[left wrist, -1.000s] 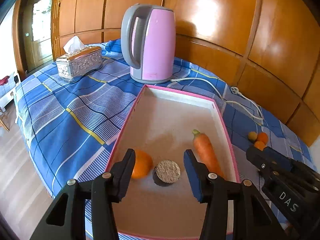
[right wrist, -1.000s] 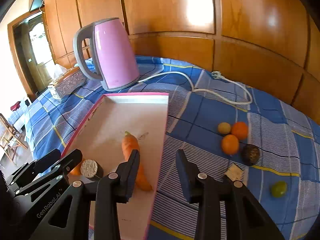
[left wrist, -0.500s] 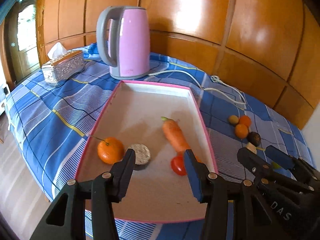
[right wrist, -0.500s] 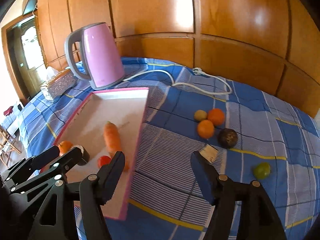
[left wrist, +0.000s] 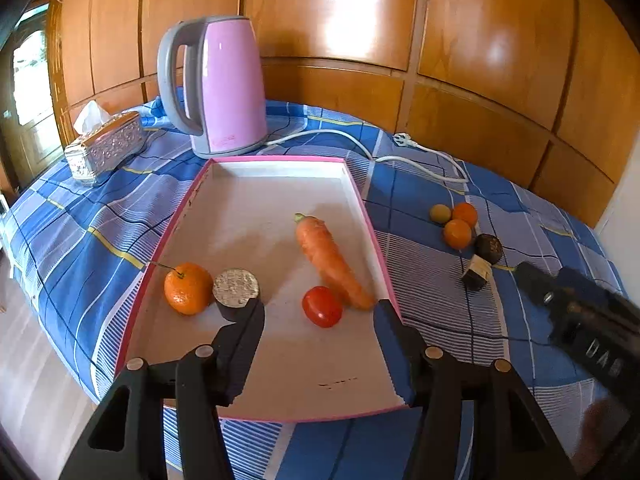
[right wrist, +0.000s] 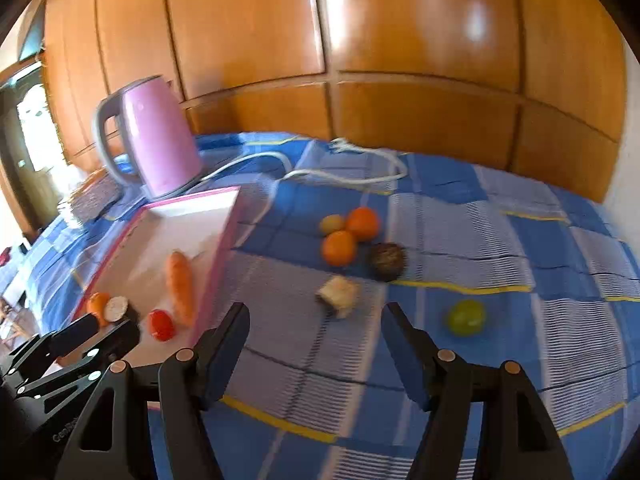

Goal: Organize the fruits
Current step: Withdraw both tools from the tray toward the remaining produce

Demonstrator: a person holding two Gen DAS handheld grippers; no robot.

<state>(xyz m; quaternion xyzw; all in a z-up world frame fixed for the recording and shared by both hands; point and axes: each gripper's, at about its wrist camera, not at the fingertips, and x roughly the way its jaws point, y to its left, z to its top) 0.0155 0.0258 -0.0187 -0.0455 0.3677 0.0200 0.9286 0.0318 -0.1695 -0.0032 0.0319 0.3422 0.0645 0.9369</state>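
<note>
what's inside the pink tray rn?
In the tray: a mandarin, a round grey-topped piece, a tomato and a carrot. The left tongs cover part of the near floor.

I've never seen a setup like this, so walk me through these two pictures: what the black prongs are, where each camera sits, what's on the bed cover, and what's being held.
No robot here: a person holds a hand-held gripper in each hand, and each carries a fisheye camera looking out along its two black fingers. One picture comes from the left hand-held gripper, the other from the right hand-held gripper. Both are open and hold nothing.

On the blue checked cloth lies a pink-rimmed tray. In it are a carrot, a tomato, an orange and a cut dark fruit.

Outside the tray lie two oranges, a small yellow fruit, a dark round fruit, a cut piece and a green fruit. A pink kettle and a tissue box stand behind.
</note>
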